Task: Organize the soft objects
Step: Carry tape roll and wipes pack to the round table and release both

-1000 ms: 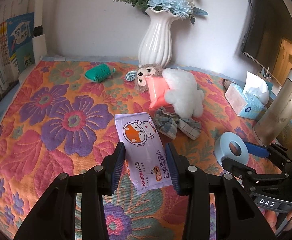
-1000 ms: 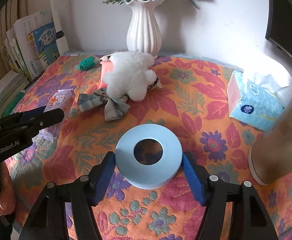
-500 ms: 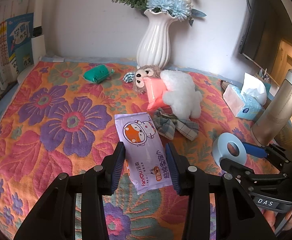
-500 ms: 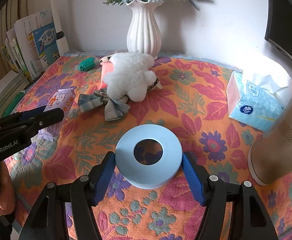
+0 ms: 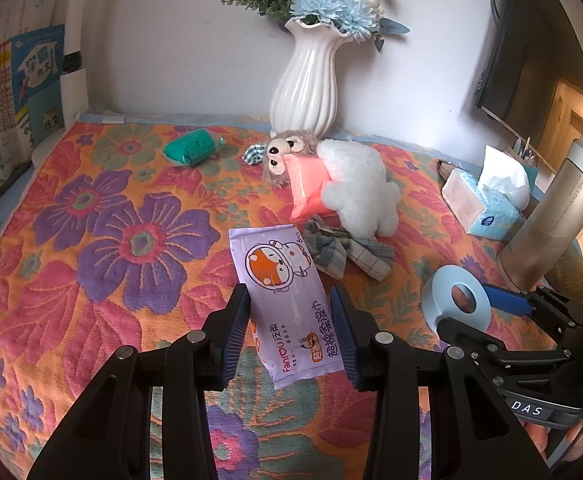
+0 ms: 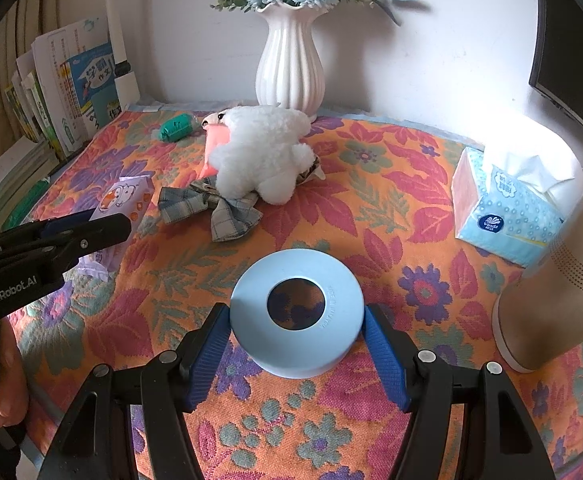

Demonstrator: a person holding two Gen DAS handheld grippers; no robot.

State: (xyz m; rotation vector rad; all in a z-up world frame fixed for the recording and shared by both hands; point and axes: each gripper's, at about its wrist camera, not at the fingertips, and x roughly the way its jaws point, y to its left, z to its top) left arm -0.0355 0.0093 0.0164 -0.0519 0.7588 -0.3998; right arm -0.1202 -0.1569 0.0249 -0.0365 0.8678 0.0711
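Note:
My left gripper (image 5: pixel 289 312) is shut on a purple wet-wipes pack (image 5: pixel 279 280), whose far end rests on the flowered cloth (image 5: pixel 103 240). The pack also shows in the right wrist view (image 6: pixel 119 204). My right gripper (image 6: pixel 296 332) is shut on a light blue ring (image 6: pixel 295 308), also in the left wrist view (image 5: pixel 457 300). A white plush toy (image 5: pixel 359 188) lies against a pink packet (image 5: pixel 305 188) and a brown plush head (image 5: pixel 287 152). A plaid cloth bow (image 5: pixel 347 250) lies in front of them. A green roll (image 5: pixel 191 146) lies at the back.
A white vase (image 5: pixel 305 84) with blue flowers stands at the back wall. A tissue box (image 6: pixel 503 212) and a tall beige cylinder (image 6: pixel 559 280) stand at the right. Books (image 6: pixel 63 88) line the left edge.
Both grippers hold their objects as before. The left wrist view has shifted slightly; the scene looks a little farther to the left.

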